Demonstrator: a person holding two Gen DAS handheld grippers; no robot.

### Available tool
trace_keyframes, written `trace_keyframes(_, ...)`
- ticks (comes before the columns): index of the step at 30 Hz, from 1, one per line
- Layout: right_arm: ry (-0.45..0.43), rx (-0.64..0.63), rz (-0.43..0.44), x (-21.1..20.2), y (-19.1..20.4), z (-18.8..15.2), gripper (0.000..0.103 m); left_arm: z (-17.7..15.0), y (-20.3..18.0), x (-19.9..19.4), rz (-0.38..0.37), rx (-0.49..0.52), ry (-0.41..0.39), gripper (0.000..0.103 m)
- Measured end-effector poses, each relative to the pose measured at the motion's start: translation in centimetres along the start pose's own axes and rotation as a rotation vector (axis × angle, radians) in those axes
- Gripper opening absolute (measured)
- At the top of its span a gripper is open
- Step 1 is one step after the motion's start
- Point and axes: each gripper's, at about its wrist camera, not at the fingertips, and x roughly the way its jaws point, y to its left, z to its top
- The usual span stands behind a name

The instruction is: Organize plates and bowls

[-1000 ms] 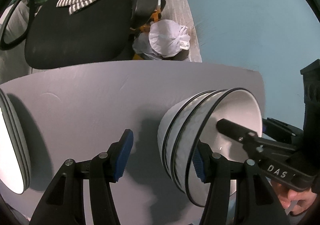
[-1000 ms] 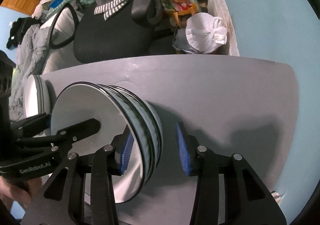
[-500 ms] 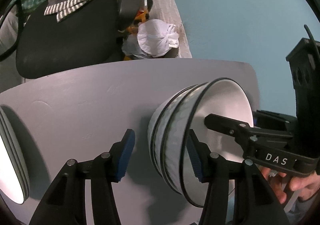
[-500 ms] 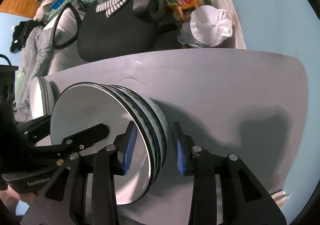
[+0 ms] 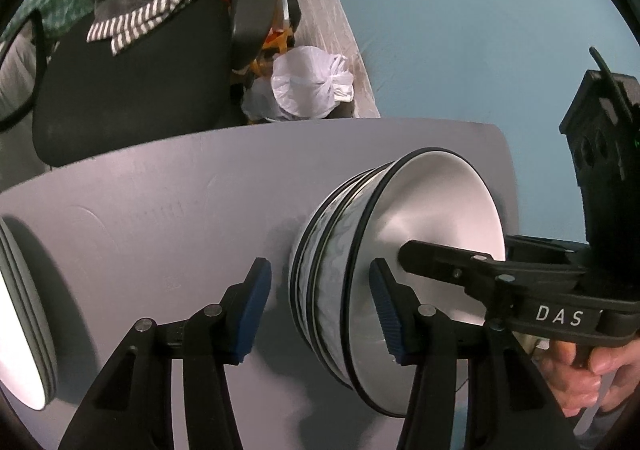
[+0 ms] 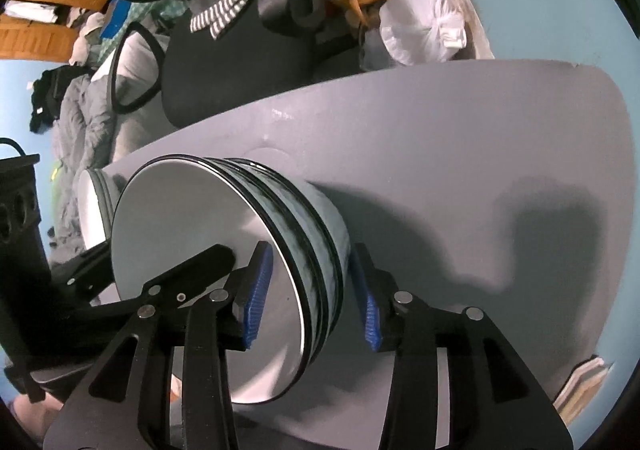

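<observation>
A nested stack of white ceramic bowls with black rims sits on the round grey table. The left gripper and right gripper both straddle its wall, blue-padded fingers spread, not pinching. White stacked plates lie beyond the left finger.

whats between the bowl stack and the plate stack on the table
Only bare grey table lies between the bowl stack and the plate stack, seen in the left wrist view.

White nested bowls (dark-rimmed, patterned sides) stand apart from stacked white plates.
</observation>
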Motion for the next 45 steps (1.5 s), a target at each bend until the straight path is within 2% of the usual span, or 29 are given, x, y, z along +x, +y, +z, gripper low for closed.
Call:
trace_keyframes(2, 0.000, -0.009, -0.017, -0.1, 0.4, 0.0, 0.040, -0.1, -0.2, -0.1, -0.013, 0.015, 0.002, 0.042)
trace_keyframes(7, -0.018, -0.060, -0.077, -0.2, 1.4, -0.6, 0.039, -0.3, -0.1, -0.4, -0.002, 0.020, 0.015, 0.037)
trace_keyframes(10, -0.010, -0.061, -0.077, 0.0, 1.6, -0.9, 0.036, -0.4, 0.7, -0.7, 0.001, -0.005, 0.031, 0.034)
trace_keyframes(17, 0.027, -0.087, -0.033, 1.6, 3.6, -2.1, 0.031, -1.8, 3.1, -1.9, 0.057, 0.014, 0.056, 0.033)
trace_keyframes(27, 0.060, -0.146, -0.025, 4.6, 9.2, -3.5, 0.031, -6.3, 8.6, -4.3, 0.080, -0.072, 0.052, 0.033)
trace_keyframes(36, 0.102, -0.193, -0.039, 7.0, 13.3, -4.4, 0.031, -8.7, 12.5, -5.7, 0.056, -0.115, 0.061, 0.032)
trace_keyframes(40, 0.093, -0.180, -0.038, 7.1, 13.2, -4.5, 0.030, -9.0, 13.5, -5.6, -0.002, -0.163, 0.080, 0.032)
trace_keyframes(45, 0.086, -0.162, -0.015, 6.9, 12.2, -4.6, 0.031, -9.0, 13.7, -5.3, -0.036, -0.184, 0.085, 0.033)
